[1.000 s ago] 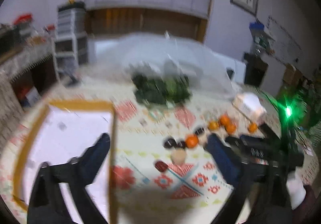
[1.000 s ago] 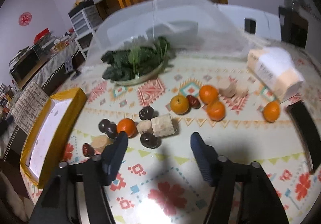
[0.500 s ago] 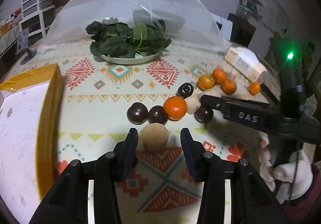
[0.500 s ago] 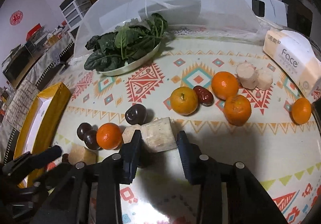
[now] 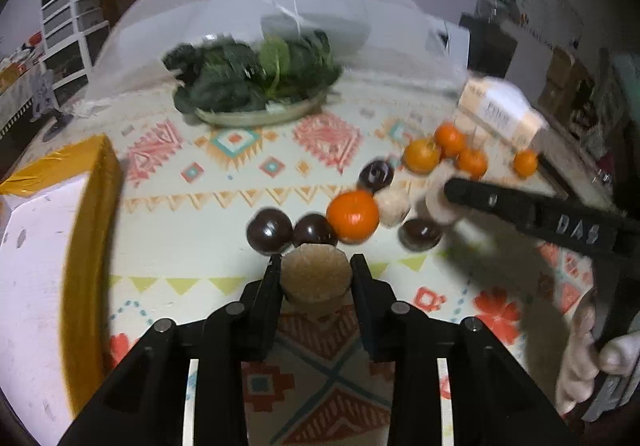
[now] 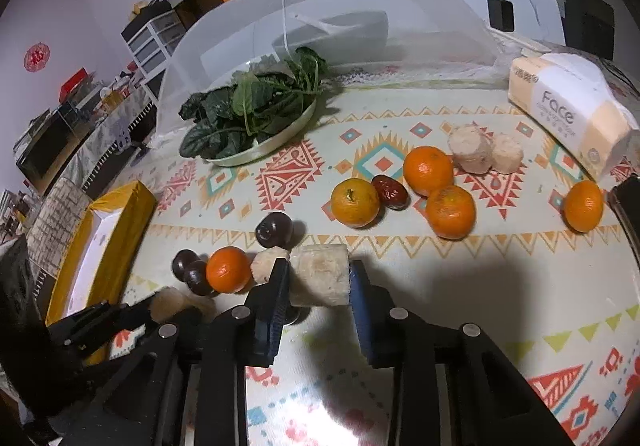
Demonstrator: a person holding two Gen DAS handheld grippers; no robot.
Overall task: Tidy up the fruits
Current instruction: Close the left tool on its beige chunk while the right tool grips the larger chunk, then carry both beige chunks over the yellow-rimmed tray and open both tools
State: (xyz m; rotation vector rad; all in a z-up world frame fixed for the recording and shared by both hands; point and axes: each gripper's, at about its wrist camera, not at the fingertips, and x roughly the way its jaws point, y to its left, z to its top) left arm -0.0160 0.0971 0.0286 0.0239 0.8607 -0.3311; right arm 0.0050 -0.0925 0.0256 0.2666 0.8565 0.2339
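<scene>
both tools angled down at the table. closing left gripper (image 5: 316,278) clasped a tan, possibly yam, chunk (image 5: 314,278); closing right gripper (image 6: 318,280) clasped a pale cut piece (image 6: 320,278). tissue pack (image 6: 572,114) read "face".

A tan, rough-cut round chunk (image 5: 314,278) sits pinched from both sides, flat face up, just in front of two dark plums (image 5: 269,231). A larger pale cylinder chunk (image 6: 320,278) lies on its side, likewise clamped. An orange mandarin (image 6: 228,269) touches a small beige piece (image 6: 265,264). Farther right, four more mandarins (image 6: 427,170) cluster loosely (one well apart), with a red date (image 6: 389,192) between two.
</scene>
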